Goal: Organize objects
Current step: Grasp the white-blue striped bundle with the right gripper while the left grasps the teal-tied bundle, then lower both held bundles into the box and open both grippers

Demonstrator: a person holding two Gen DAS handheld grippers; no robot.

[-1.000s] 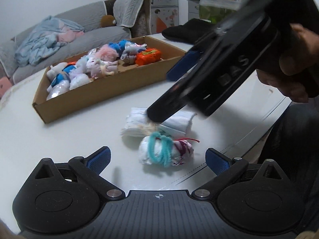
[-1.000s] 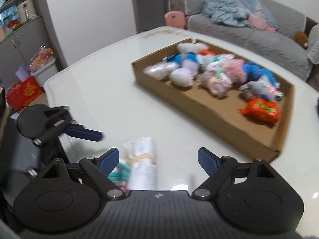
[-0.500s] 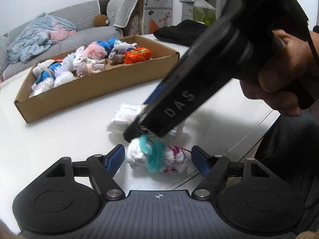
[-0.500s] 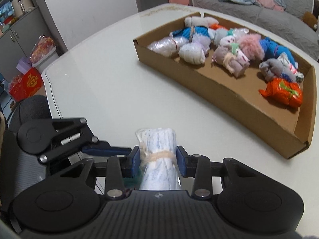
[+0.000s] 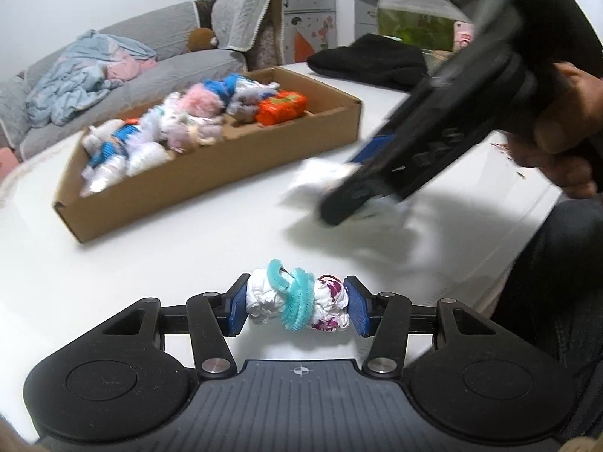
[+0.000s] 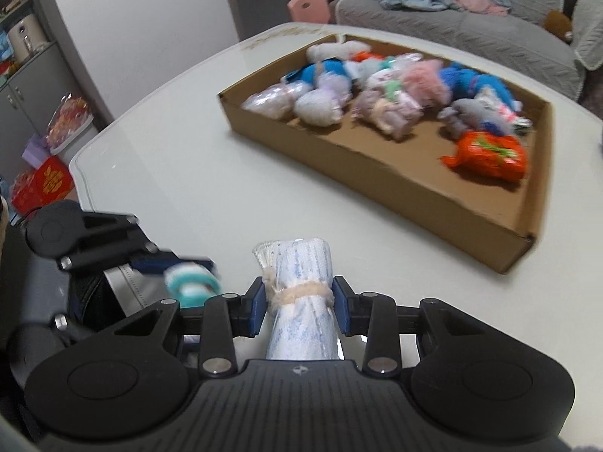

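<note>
White bundle with teal tie point(image 5: 296, 303) sits on the table point(image 5: 150, 263) on the near side of the cardboard tray point(image 5: 211, 184), gripped end to end by the left gripper point(image 5: 296, 307), whose jaws are closing — probably for a lift into the tray. Right gripper point(image 6: 297, 310) is clamped on the blue-speckled roll point(image 6: 297, 290) at its band, also short of the tray. Tray's near wall stands between; the bundles inside crowd its far side, orange packet point(image 6: 488, 154) at one end.

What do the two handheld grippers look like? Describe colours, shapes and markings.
Both grippers, left and right, are matte black plastic with blue pads, hinged linkage arms with silver rivets, round side housings and a ribbed centre plate bearing a small crosshair mark. Blurred pale lettering runs along the right gripper's body.
</note>
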